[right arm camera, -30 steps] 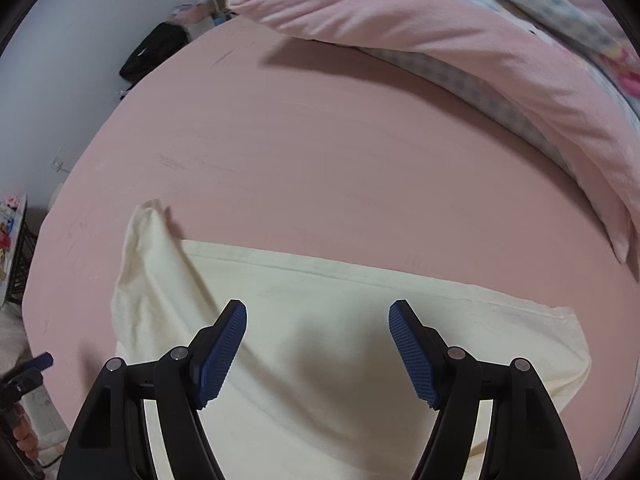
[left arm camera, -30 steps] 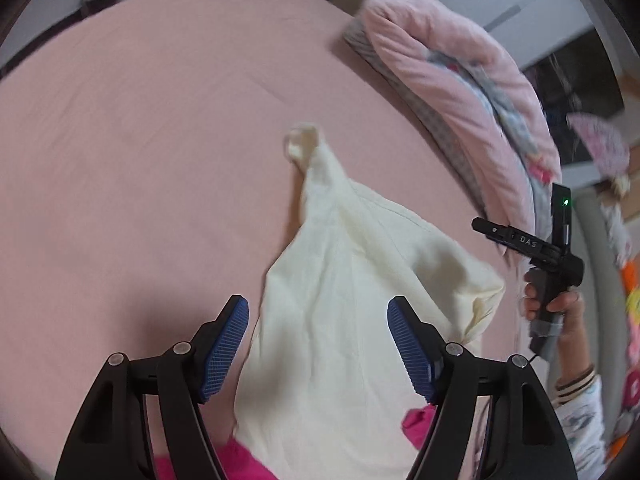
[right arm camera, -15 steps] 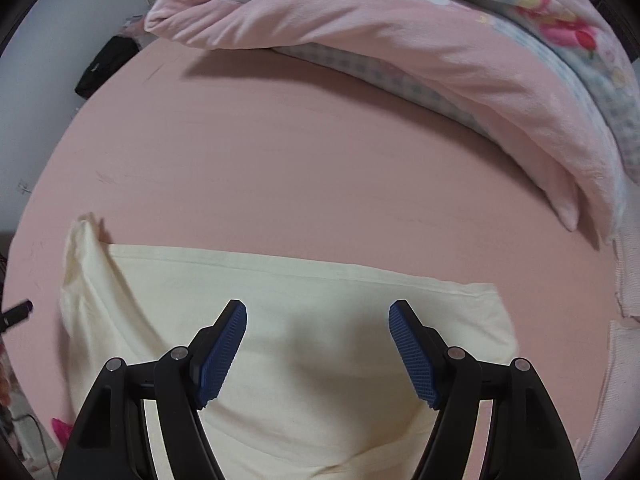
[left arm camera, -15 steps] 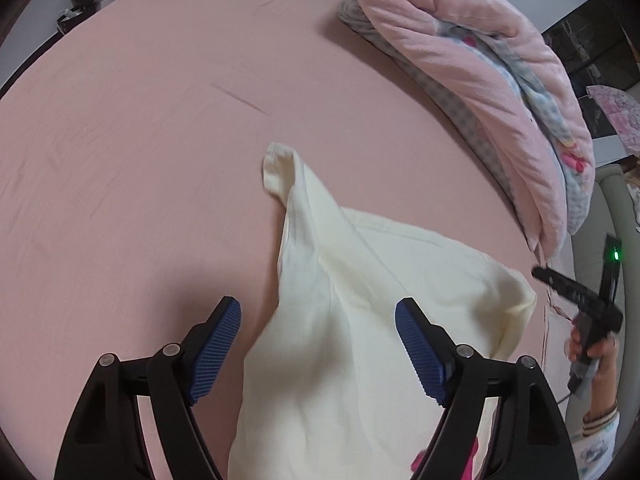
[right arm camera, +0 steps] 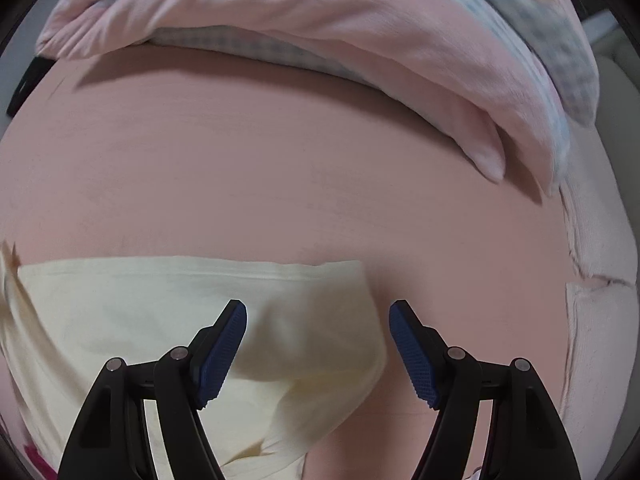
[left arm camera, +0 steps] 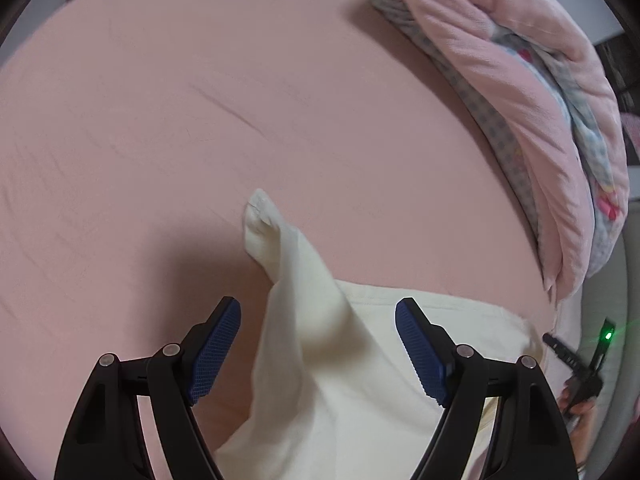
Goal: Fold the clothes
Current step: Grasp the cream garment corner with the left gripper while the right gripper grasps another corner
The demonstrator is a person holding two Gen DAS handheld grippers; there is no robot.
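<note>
Both grippers are sliding outward: left gripper (left arm camera: 318, 354), jaws just widening, straddling the cream garment's (left arm camera: 332, 360) sleeve (left arm camera: 280, 248) running away ahead; right gripper (right arm camera: 318, 354), jaws apart, over its right corner on the bed (right arm camera: 280, 184).

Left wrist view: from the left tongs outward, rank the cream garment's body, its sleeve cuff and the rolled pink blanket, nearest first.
1. Cream garment's body: directly below the open left tongs, between the pads, untouched.
2. Sleeve cuff: ahead, slightly left, bunched on the pink sheet.
3. Rolled pink blanket: farthest, along the bed's upper right edge.
</note>
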